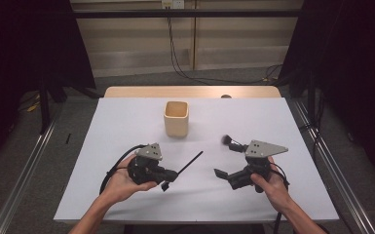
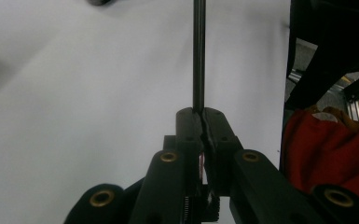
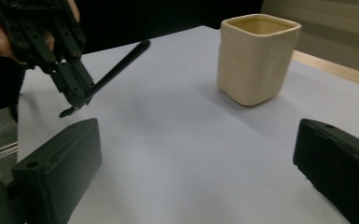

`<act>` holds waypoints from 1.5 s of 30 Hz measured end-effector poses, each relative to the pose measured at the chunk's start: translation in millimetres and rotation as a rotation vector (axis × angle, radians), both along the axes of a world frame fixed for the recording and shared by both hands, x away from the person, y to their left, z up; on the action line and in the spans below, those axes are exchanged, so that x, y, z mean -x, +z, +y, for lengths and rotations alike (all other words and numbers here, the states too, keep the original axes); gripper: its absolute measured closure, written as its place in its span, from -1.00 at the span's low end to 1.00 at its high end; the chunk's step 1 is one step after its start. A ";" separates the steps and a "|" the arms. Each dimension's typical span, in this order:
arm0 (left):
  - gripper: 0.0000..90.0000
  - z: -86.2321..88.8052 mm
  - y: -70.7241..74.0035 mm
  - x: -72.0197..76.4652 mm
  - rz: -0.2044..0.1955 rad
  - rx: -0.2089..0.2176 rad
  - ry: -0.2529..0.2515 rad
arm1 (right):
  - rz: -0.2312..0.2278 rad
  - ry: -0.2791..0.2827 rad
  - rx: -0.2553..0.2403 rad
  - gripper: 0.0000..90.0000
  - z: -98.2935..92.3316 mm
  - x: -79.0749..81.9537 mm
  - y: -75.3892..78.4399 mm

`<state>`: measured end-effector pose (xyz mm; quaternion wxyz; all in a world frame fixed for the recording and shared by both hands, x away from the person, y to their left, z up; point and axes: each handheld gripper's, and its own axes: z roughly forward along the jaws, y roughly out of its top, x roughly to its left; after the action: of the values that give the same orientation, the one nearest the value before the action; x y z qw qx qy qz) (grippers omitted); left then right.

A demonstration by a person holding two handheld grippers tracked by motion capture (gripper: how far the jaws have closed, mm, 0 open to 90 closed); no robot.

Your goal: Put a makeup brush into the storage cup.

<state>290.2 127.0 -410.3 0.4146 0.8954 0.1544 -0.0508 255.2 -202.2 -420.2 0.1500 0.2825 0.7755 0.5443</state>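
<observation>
Left gripper [image 1: 168, 176] clamped on thin black stick [image 1: 191, 162], carrying it; cream cup [image 1: 176, 118] ahead. Right gripper [image 1: 222, 174] open, empty. Next: tip stick into cup.

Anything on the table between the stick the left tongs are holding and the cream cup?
Nothing. In the high view, bare white table separates the black stick, clamped in the left tongs, from the cream cup. The right gripper view agrees.

A matt, smooth black stick [image 3: 116, 70], a glazed ceramic-looking cream cup [image 3: 256, 58], a matt white table [image 1: 126, 126].
</observation>
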 end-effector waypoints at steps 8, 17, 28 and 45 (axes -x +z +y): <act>0.91 -6.9 0.7 0.2 -0.015 -0.041 -0.034 | 0.040 0.068 0.061 -0.98 11.4 -5.9 2.5; 0.91 -12.6 3.2 -3.2 -0.012 -0.118 -0.077 | 0.104 0.124 0.122 -0.97 17.0 -14.8 2.6; 0.91 -23.4 5.9 -5.3 0.006 -0.227 -0.129 | 0.208 0.234 0.205 -0.96 24.0 -26.5 2.2; 0.91 -26.2 13.2 -8.6 -0.027 -0.366 -0.165 | 0.207 0.356 0.340 -0.94 46.0 -35.3 4.9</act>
<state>298.7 100.8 -397.0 0.2415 0.9660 0.0817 -0.0439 290.6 -156.2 -415.3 0.0170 0.1668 0.9045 0.3921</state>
